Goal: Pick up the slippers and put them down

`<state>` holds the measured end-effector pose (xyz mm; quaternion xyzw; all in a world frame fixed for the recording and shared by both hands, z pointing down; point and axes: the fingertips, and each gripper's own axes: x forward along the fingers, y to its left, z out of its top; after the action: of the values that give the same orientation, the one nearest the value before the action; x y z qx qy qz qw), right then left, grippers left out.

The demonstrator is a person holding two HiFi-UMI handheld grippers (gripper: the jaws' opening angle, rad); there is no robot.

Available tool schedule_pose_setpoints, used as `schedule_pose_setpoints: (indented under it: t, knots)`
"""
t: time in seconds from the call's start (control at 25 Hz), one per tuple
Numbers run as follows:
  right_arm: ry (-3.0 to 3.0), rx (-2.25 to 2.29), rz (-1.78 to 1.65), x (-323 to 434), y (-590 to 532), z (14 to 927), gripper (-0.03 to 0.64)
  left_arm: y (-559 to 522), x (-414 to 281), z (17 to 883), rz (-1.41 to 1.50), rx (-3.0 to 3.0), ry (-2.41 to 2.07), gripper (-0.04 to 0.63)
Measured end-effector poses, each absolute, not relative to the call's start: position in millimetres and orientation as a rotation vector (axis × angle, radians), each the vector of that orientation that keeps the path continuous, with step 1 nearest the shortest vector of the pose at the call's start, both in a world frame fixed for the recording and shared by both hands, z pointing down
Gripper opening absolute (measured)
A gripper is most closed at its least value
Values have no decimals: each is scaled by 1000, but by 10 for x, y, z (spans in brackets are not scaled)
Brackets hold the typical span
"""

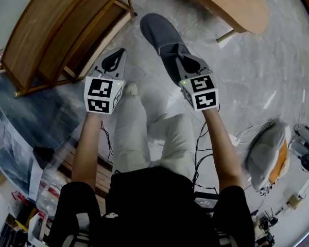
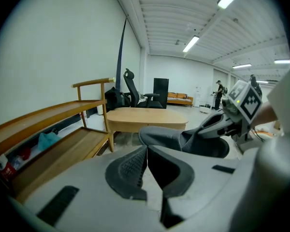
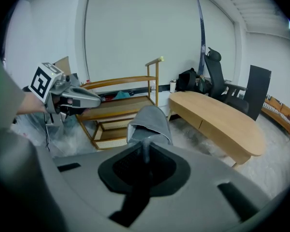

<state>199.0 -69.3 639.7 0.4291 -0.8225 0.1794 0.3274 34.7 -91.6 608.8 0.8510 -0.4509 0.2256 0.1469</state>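
Grey slipper (image 1: 162, 37), one only, pinched at its rim in the right hand-held gripper (image 1: 179, 63), toe pointing away. Left hand-held gripper (image 1: 113, 62): jaws together, nothing between. One wooden rack (image 1: 51, 35) to its left; one wooden table (image 1: 232, 4) ahead-right of the right one.

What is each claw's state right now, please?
Left claw: closed, empty.
Right claw: closed on the grey slipper.

My left gripper (image 1: 121, 51) and right gripper (image 1: 177, 59) were grey shells with black ribbed pads (image 2: 130, 168), white marker cubes (image 1: 103, 95) with green LEDs, black cables (image 1: 198, 148); I wore a black short-sleeved top (image 1: 154, 205) and pale trousers (image 1: 131, 133).
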Motion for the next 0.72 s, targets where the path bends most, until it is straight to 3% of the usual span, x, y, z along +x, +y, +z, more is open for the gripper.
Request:
schedule_pose_setpoints:
  t: [0.72]
  knots:
    - [-2167,1157,510,1964,-1086,8248,18,-1434,120,7953,688,2436,-1329,6]
